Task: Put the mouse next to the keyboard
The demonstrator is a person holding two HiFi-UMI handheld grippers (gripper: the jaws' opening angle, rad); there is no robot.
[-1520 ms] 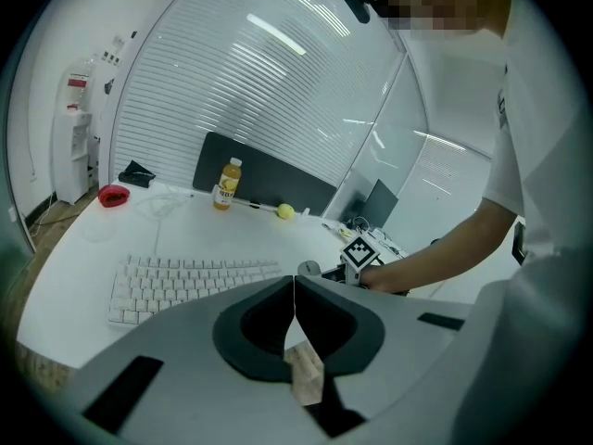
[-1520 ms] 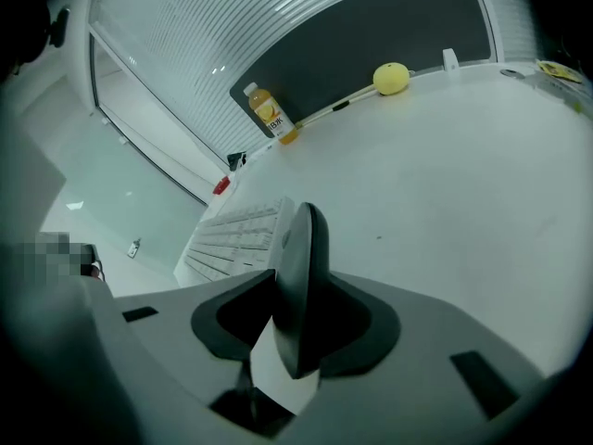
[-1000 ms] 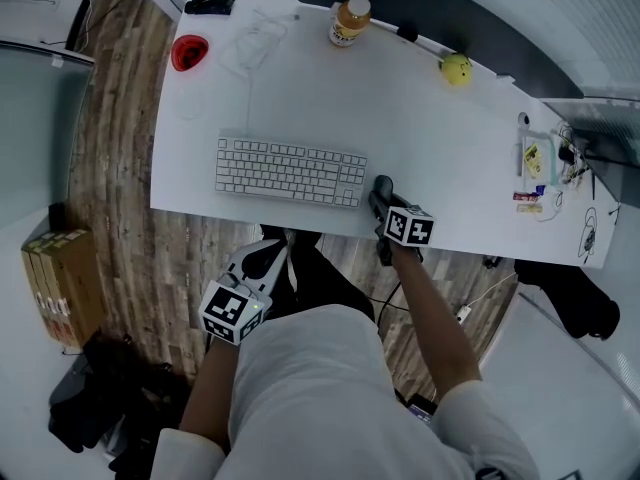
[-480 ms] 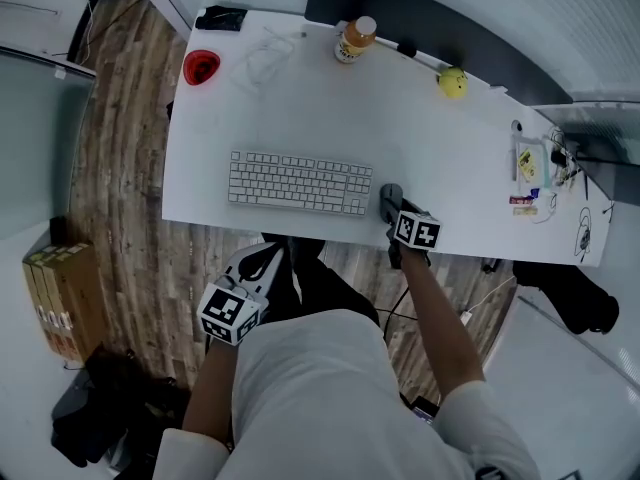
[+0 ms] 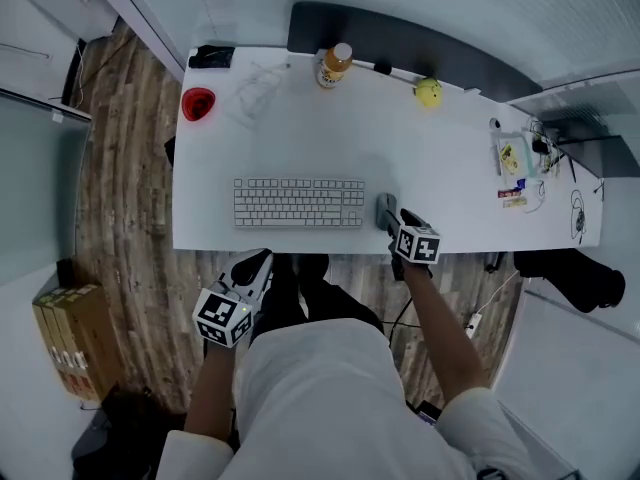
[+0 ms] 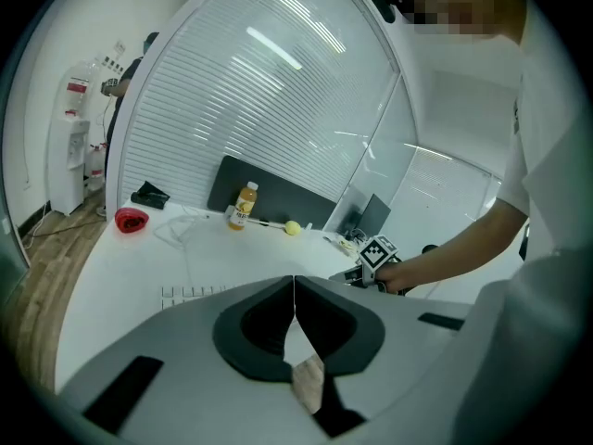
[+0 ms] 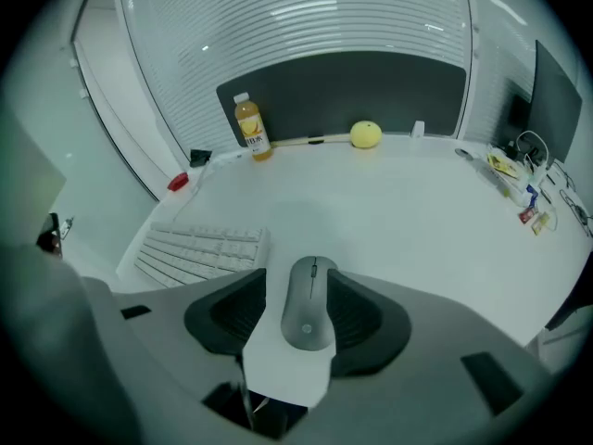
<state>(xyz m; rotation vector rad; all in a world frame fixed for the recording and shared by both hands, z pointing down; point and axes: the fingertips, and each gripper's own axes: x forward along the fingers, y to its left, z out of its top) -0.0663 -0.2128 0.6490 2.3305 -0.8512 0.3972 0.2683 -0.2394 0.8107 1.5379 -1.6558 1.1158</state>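
A grey mouse (image 7: pixel 309 304) lies flat on the white desk (image 5: pixel 450 168), just off the right end of the white keyboard (image 5: pixel 299 202). My right gripper (image 7: pixel 302 284) straddles the mouse and its jaws are opening. A thin gap shows at the left pad; the mouse rests on the desk between them. In the head view the mouse (image 5: pixel 385 209) sits near the desk's front edge, with the right gripper (image 5: pixel 393 222) behind it. My left gripper (image 5: pixel 252 268) hangs below the desk edge over the person's lap, shut and empty, its jaws (image 6: pixel 294 295) meeting.
An orange drink bottle (image 5: pixel 333 64), a yellow ball (image 5: pixel 429 92), a red dish (image 5: pixel 198 101), a black item (image 5: pixel 211 57) and a loose cable (image 5: pixel 258 90) lie toward the back. Small clutter (image 5: pixel 515 158) lies at the right end. Cardboard boxes (image 5: pixel 72 338) stand on the wood floor.
The head view has pulled back and shows more of the desk. The right gripper stays at the keyboard's right end with the mouse. The left gripper has hardly moved.
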